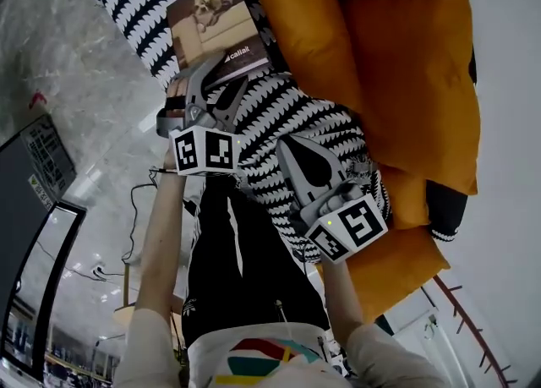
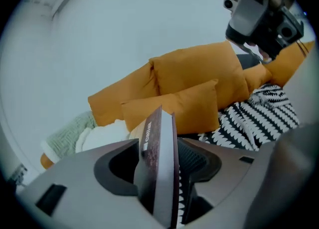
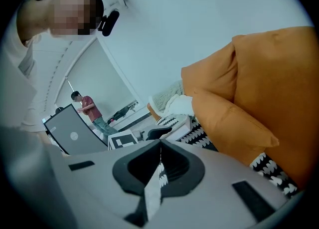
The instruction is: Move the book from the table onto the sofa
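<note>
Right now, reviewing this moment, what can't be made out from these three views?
Head view: the book's near corner is covered by the left tool.
Left gripper view: the book shows edge-on, so its cover is unreadable; its lower end runs off the bottom edge.
Right gripper view: the distant person is too small to tell what they handle.
The table: not recognisable in any view.
</note>
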Demonstrator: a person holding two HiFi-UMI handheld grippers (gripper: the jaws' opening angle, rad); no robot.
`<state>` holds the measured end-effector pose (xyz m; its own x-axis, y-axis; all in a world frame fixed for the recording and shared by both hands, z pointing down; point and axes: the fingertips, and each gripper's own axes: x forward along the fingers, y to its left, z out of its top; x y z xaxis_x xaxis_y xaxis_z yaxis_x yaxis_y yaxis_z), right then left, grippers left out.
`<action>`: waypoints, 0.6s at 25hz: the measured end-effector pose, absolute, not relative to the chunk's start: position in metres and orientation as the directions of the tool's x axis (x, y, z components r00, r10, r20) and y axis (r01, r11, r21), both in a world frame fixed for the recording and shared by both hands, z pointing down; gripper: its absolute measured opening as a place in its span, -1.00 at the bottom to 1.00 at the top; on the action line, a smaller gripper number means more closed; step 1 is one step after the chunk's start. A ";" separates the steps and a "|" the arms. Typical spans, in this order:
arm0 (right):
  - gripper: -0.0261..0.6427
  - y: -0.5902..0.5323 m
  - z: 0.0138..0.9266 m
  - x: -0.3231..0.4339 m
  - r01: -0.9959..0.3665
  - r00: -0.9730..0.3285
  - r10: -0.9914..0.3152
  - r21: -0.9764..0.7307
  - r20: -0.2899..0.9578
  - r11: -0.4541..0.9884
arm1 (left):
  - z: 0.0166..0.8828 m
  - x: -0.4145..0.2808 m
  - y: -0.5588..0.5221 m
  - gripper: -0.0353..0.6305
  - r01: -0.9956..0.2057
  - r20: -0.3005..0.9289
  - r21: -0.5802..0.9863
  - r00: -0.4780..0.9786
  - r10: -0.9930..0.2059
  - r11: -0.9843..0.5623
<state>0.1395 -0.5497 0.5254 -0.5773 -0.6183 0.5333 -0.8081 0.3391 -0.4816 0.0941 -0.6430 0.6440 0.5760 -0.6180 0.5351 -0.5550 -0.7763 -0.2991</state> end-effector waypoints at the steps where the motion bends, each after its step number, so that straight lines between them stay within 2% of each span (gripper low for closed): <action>1: -0.88 -0.549 0.526 0.138 -0.808 -0.576 -0.618 -0.484 0.535 0.335 | 0.645 0.096 -0.641 -0.19 -0.563 0.534 -0.264 0.591 -0.605 -0.783; 3: -0.88 -0.546 0.526 0.136 -0.808 -0.576 -0.617 -0.489 0.537 0.329 | 0.645 0.100 -0.636 -0.08 -0.562 0.528 -0.239 0.609 -0.592 -0.792; 8: -0.88 -0.542 0.523 0.134 -0.804 -0.581 -0.613 -0.493 0.536 0.332 | 0.628 0.096 -0.636 -0.07 -0.624 0.482 -0.163 0.626 -0.613 -0.765; 15: -0.88 -0.539 0.518 0.131 -0.805 -0.581 -0.617 -0.488 0.531 0.338 | 0.612 0.082 -0.639 -0.07 -0.667 0.463 -0.142 0.608 -0.645 -0.731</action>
<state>0.1307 -0.5388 0.5183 -0.5808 -0.6174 0.5305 -0.8049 0.3381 -0.4877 0.0817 -0.6391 0.6115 0.6082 -0.6451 0.4625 -0.6673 -0.7311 -0.1421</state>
